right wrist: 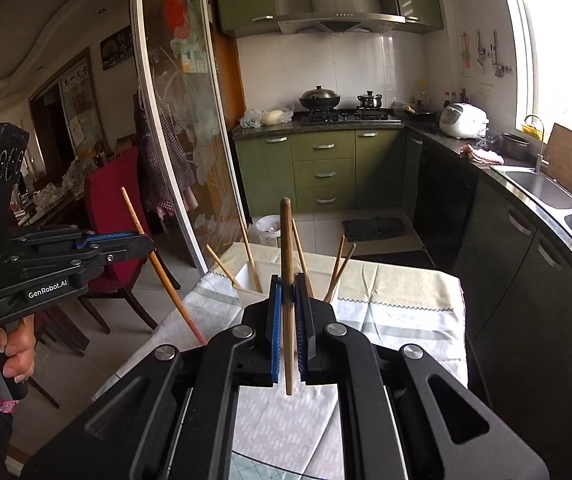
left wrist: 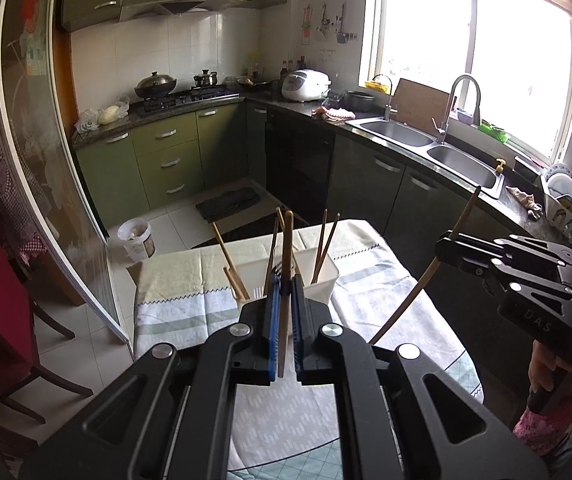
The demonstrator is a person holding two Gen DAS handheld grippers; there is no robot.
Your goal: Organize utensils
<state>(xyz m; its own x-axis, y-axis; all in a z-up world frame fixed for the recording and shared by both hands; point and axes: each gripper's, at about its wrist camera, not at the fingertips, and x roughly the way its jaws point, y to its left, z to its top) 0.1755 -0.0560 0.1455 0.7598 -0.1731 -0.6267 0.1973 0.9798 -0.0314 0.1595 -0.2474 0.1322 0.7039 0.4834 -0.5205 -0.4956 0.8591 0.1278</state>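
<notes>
My left gripper [left wrist: 284, 282] is shut on a brown wooden chopstick [left wrist: 287, 236], which stands upright between the blue pads above the table. My right gripper [right wrist: 288, 285] is likewise shut on an upright wooden chopstick [right wrist: 286, 232]. Each gripper shows in the other's view: the right gripper [left wrist: 446, 245] holds its chopstick [left wrist: 418, 292] slanted, and the left gripper [right wrist: 146, 242] holds its chopstick [right wrist: 165, 276] slanted. Beyond both stands a white utensil holder [left wrist: 328, 280] [right wrist: 250, 276] with several chopsticks leaning in its compartments. A hand [right wrist: 13, 356] grips the left handle.
The holder stands on a table covered by a green-and-white cloth [left wrist: 370, 280] [right wrist: 402, 308]. A double sink [left wrist: 462, 164] and dark counter run along the right. A red-covered chair [right wrist: 113, 216], a glass sliding door [right wrist: 177, 140] and a white bucket [left wrist: 137, 238] are to the left.
</notes>
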